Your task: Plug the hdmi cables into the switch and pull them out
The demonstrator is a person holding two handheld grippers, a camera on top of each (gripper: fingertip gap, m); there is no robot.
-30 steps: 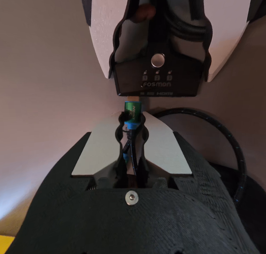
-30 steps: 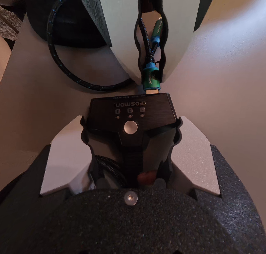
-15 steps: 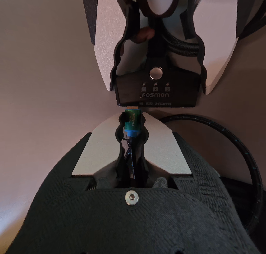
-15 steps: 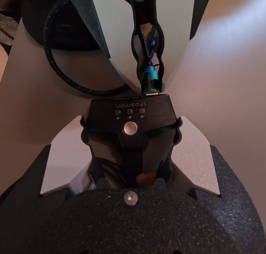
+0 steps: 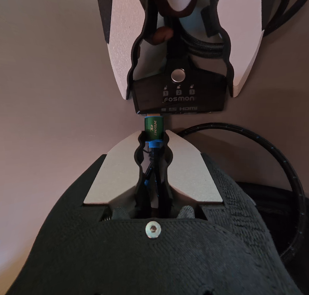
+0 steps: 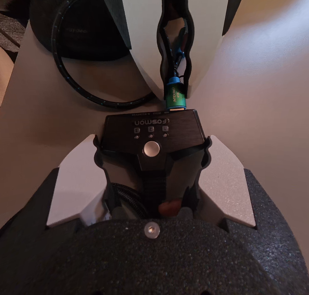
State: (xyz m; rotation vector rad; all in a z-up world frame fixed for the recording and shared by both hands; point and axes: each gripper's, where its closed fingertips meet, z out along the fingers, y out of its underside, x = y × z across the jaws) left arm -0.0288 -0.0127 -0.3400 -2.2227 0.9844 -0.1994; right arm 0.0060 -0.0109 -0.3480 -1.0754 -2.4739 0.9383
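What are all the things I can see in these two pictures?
Switch box: one, black, on the table, held at its sides by the right gripper.
Plug: one, green with a blue collar, metal tip at the box's front edge.
Cable: one, black braided with blue flecks, looped on the table.
Pouch: one, dark, behind the loop.
Table: one, pale.
Left gripper: jaws shut on the plug.
Right gripper: jaws shut on the switch box.
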